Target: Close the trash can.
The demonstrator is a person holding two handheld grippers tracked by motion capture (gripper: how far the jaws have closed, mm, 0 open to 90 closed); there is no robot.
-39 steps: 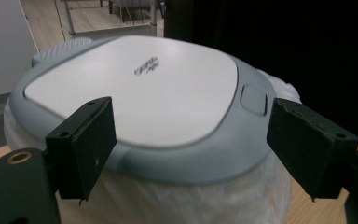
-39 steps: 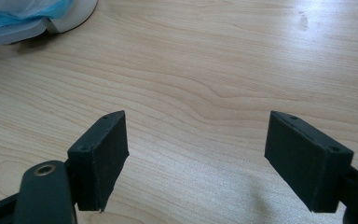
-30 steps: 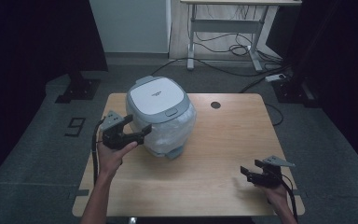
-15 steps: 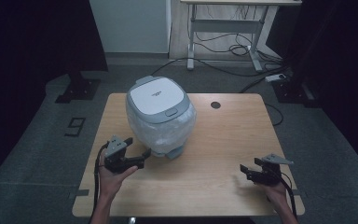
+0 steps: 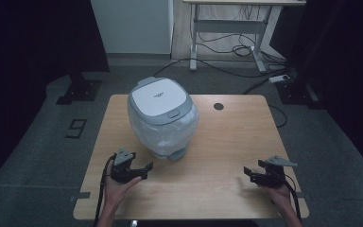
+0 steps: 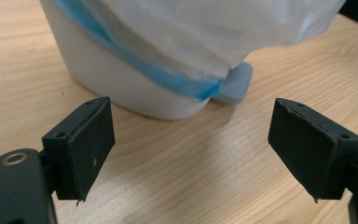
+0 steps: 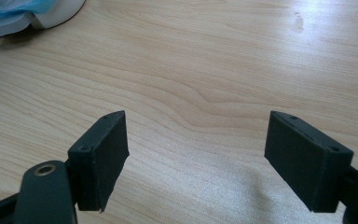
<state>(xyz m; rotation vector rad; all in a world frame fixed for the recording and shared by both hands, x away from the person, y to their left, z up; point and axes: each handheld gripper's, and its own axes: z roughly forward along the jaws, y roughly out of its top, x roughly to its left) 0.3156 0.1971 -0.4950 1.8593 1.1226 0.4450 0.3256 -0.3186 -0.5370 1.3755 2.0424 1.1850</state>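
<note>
The left hand (image 5: pixel 116 187) comes in from the near edge of the desk (image 5: pixel 227 142), palm up under the left gripper (image 5: pixel 144 168), which sits low over the wood and points toward the rice cooker (image 5: pixel 163 116). Its jaws are spread wide with nothing between them — in the left gripper view the cooker's white base, a blue band and a small flat tab at its foot lie just beyond the open pads, apart from them. The cooker stands upright on the left-centre of the desk, its grey-rimmed white lid closed and a pale crinkled film wrapped round its body. The right hand (image 5: pixel 276 191) rests near the right front corner, holding the right gripper (image 5: pixel 248 172) level and aimed leftward across the bare wood; its jaws also stand apart and empty, well clear of the cooker. A small dark round hole (image 5: pixel 218 106) sits in the desk behind the cooker, and another desk frame (image 5: pixel 227 28) with loose cables (image 5: pixel 227 47) stands on the floor beyond.
</note>
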